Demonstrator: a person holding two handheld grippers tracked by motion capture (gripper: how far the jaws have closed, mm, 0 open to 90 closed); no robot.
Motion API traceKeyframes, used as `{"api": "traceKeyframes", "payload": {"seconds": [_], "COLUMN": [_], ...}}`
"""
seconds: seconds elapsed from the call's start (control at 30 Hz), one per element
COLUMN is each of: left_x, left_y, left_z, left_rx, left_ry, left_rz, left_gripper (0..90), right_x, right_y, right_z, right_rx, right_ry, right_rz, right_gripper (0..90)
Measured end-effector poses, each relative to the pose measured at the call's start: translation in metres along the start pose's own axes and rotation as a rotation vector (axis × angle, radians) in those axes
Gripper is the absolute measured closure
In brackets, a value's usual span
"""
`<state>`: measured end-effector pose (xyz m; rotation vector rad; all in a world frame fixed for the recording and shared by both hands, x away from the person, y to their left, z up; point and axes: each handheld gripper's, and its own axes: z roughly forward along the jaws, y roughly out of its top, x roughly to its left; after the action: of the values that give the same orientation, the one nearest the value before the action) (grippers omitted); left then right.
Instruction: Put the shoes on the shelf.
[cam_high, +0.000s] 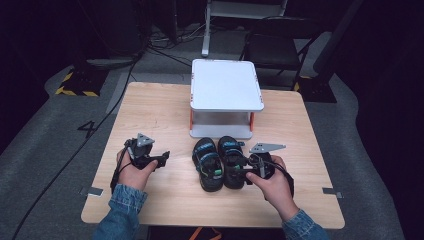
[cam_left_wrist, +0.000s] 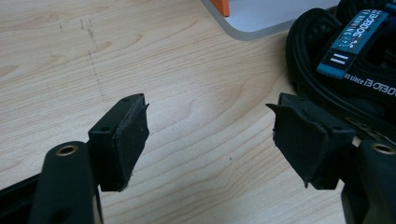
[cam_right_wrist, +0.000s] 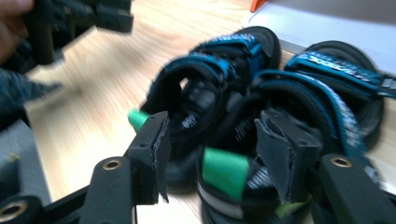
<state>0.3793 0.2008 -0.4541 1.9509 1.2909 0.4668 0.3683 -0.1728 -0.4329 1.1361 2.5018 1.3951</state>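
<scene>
1. High view: pair of black-and-teal sandals (cam_high: 220, 162) side by side on wooden counter (cam_high: 165, 115), just in front of white two-tier stand (cam_high: 226, 85). Left gripper (cam_high: 162, 159) near left sandal, apart from it. Right gripper (cam_high: 240, 167) at right sandal's heel.
2. Left gripper view: jaws wide, bare counter between; sandal strap at upper right.
3. Right gripper view: jaws partly spread, straddling green heel tab (cam_right_wrist: 224, 171); blurred, contact impossible to tell.
</scene>
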Motion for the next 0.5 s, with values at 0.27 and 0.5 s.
{"api": "traceKeyframes", "payload": {"seconds": [0.27,0.5], "left_x": [0.000,-0.004], "left_y": [0.000,0.000], "left_z": [-0.001,-0.002], "left_rx": [-0.010,-0.004], "left_ry": [-0.013,-0.023], "left_rz": [0.002,0.016], "left_gripper": [27.0,27.0], "right_x": [-0.009,-0.003], "right_y": [0.004,0.010], "right_z": [0.026,0.034], "right_rx": [0.050,0.092], "right_ry": [0.053,0.052], "right_rz": [0.168,0.220], "right_gripper": [45.1,41.9]}}
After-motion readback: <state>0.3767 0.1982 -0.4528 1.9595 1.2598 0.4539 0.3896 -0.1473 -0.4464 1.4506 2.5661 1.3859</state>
